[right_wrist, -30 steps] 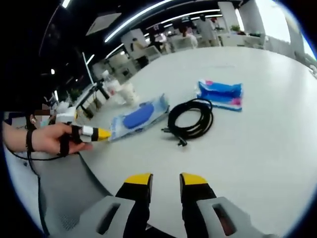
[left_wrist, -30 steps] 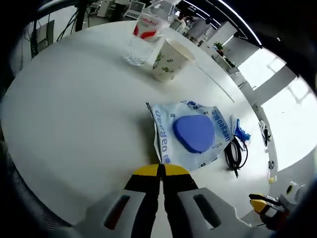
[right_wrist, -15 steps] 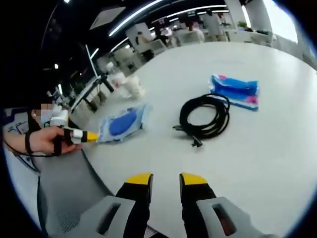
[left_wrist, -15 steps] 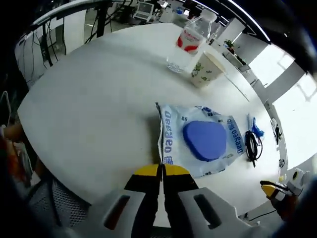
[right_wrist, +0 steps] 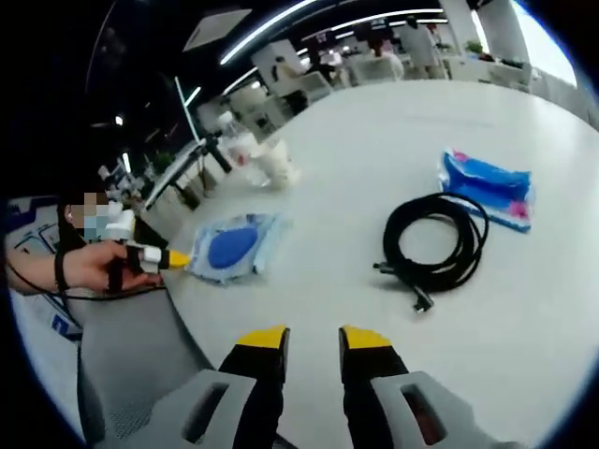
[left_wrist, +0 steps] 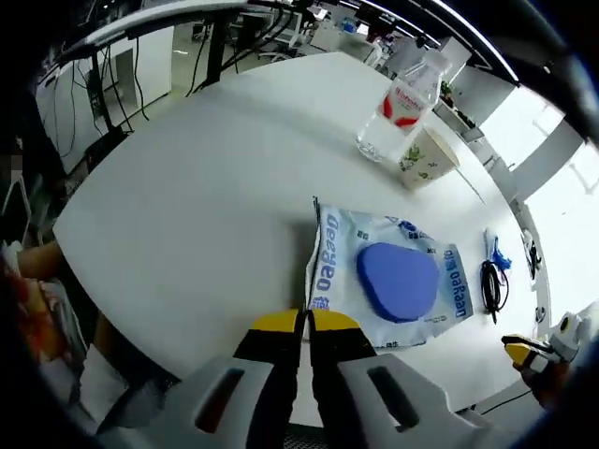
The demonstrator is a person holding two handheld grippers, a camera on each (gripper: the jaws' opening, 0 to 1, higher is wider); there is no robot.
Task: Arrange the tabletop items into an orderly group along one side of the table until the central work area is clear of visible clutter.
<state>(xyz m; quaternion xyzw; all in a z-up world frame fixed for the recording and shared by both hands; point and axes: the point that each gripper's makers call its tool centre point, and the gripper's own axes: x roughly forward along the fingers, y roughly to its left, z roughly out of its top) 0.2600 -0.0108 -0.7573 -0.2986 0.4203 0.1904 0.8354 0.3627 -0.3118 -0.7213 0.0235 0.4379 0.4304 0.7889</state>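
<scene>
in the left gripper view, on the table (left_wrist: 187, 206), the packet (left_wrist: 388, 281) lies centre; bottle (left_wrist: 398, 103) and cup (left_wrist: 428, 157) side by side at one o'clock; cable (left_wrist: 493, 285) at three.

the surface (left_wrist: 197, 196) is plain white. on it the wipes pack (left_wrist: 388, 281) is pale white-blue with dark blue lettering and a solid blue oval lid. at two o'clock from it the bottle (left_wrist: 398, 110) is clear with a red and white label, and the paper cup (left_wrist: 426, 159) is cream with small green sprigs. in the right gripper view the cable (right_wrist: 432, 245) is black, and the flat packet (right_wrist: 491, 187) at two o'clock from it is bright blue with pink edges. both grippers, left gripper (left_wrist: 305, 323) and right gripper (right_wrist: 314, 339), have yellow tips on black and grey bodies.
</scene>
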